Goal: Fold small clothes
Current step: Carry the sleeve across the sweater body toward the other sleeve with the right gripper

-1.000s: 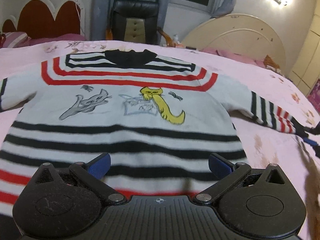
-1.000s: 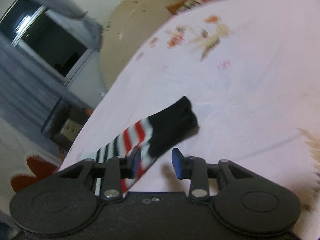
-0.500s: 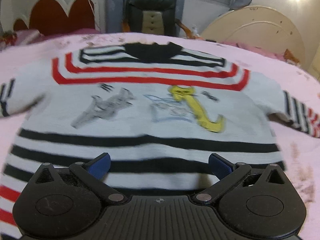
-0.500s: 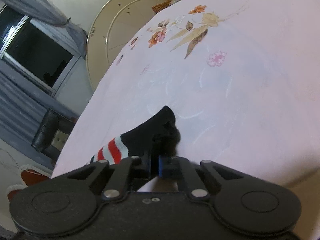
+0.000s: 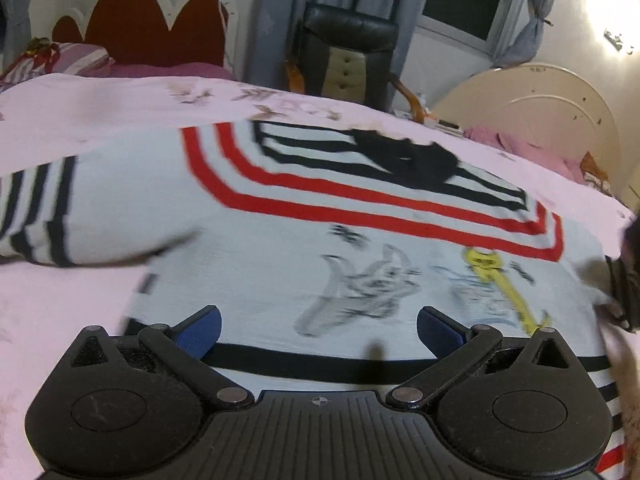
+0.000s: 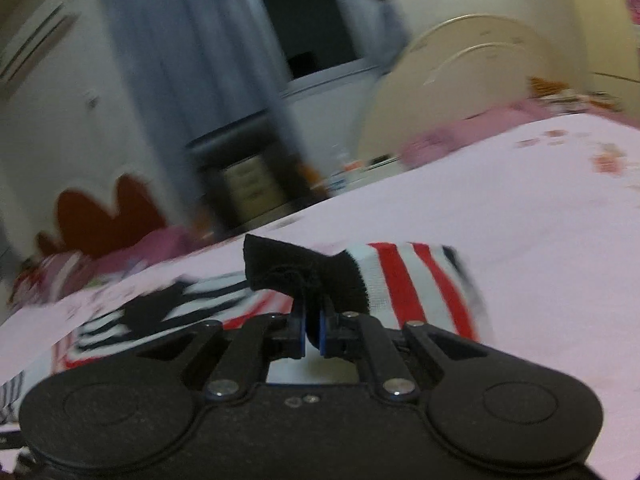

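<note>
Black cuff (image 6: 304,276) is pinched in the right gripper (image 6: 313,330), sleeve trailing rightward; the sweater (image 5: 320,248) lies ahead of the left gripper (image 5: 318,330), jaws wide, empty.

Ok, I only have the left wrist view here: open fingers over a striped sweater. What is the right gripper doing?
Observer: The right gripper is shut on the black cuff of a sleeve.
Reviewer: Is that sleeve lying flat on the bed?
Observer: It doesn't look flat. The cuff appears raised off the pink bedcover, and the red and white striped sleeve trails off to its right.
Reviewer: What lies past the cuff?
Observer: The sweater's black collar, beyond the cuff and to the left.
</note>
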`<control>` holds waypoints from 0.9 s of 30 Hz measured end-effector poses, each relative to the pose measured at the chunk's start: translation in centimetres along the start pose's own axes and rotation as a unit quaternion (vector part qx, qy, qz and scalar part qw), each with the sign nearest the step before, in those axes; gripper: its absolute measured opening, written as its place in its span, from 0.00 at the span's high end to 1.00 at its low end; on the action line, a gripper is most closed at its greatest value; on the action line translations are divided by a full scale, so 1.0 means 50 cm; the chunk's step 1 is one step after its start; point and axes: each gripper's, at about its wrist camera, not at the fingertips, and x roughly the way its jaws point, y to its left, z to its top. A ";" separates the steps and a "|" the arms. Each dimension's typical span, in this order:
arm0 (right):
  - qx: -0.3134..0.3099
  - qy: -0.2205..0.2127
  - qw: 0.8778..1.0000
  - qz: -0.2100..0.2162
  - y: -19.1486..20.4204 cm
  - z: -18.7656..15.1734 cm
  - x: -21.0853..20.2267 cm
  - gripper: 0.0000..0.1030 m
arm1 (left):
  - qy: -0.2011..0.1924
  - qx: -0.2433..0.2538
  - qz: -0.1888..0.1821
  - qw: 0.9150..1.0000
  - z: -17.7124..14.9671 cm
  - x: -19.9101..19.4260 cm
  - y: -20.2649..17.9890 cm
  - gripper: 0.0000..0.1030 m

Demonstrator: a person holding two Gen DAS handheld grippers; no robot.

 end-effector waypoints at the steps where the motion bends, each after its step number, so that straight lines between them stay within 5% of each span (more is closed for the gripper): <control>1: -0.003 0.009 1.000 0.010 0.031 -0.007 0.018 0.94 | 0.001 0.002 -0.001 1.000 0.004 -0.001 0.020 0.00; 12: -0.087 0.124 0.987 0.049 0.279 -0.152 0.195 0.89 | -0.001 -0.050 -0.033 0.998 0.015 0.002 0.139 0.01; 15: -0.096 0.113 0.988 0.053 0.294 -0.150 0.167 0.69 | 0.005 -0.080 -0.080 0.994 0.023 0.016 0.131 0.23; 17: -0.085 0.083 0.992 0.051 0.281 -0.138 0.130 0.59 | 0.011 -0.098 -0.113 0.989 0.034 0.041 0.105 0.23; 23: 0.030 0.053 0.998 0.025 0.154 -0.116 0.042 0.58 | 0.059 -0.118 -0.240 0.962 0.057 0.152 -0.067 0.23; 27: 0.066 0.046 0.997 0.003 0.079 -0.111 -0.002 0.58 | 0.090 -0.112 -0.245 0.959 0.067 0.233 -0.170 0.23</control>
